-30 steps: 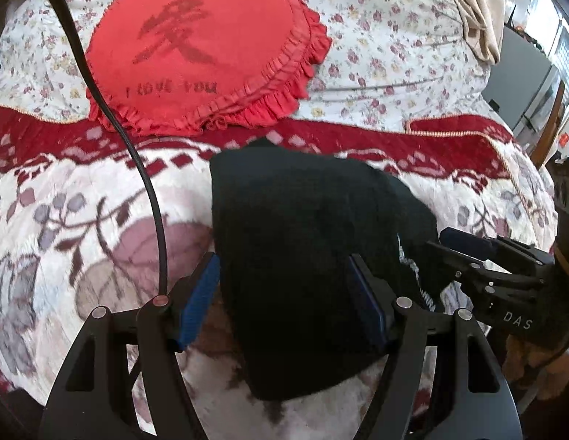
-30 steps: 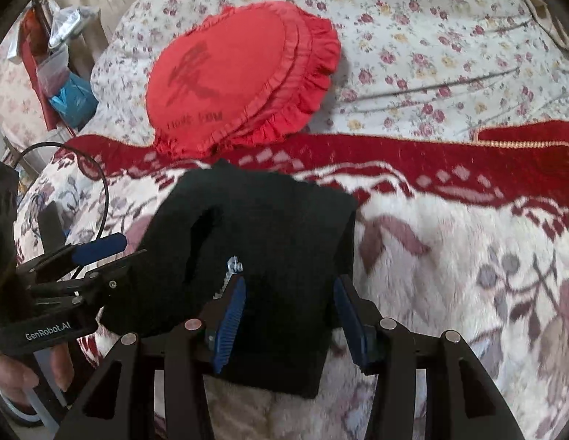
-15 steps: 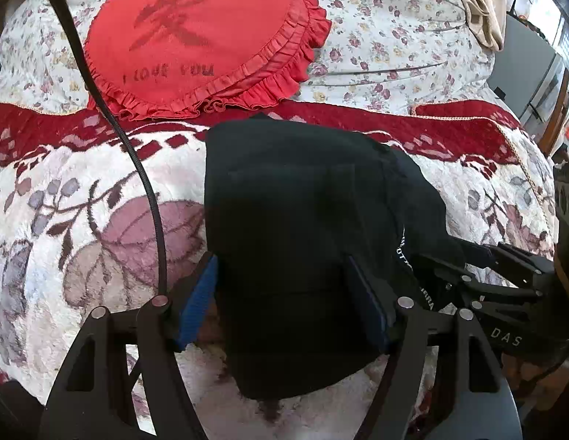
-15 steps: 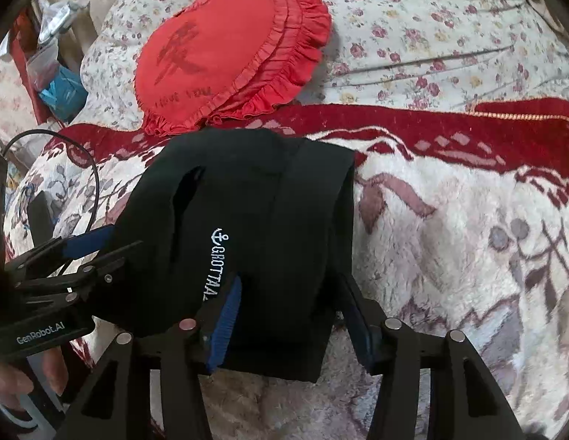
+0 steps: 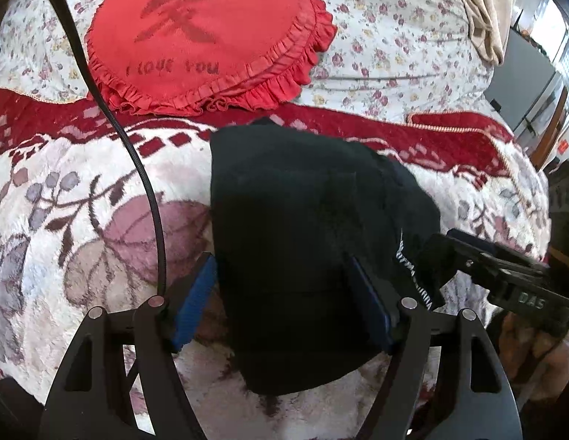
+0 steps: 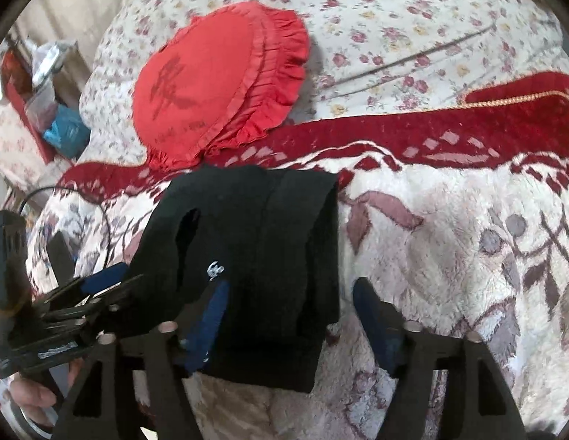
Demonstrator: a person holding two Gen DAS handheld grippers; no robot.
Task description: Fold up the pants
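Left tool [image 5: 284, 293] wide, straddling folded pants [image 5: 302, 220]; right tool [image 6: 291, 315] likewise wide. Pants' long axis runs from tools toward red cushion [image 5: 211, 36].

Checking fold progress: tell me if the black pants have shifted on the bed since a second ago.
No. The pants still have their far edge on the red band, just below the red pillow.

this is a bedroom in a home. a big bed [image 5: 82, 242] has a fluffy flower blanket [image 6: 449, 256], and a red heart pillow [image 5: 207, 33] sits on it.
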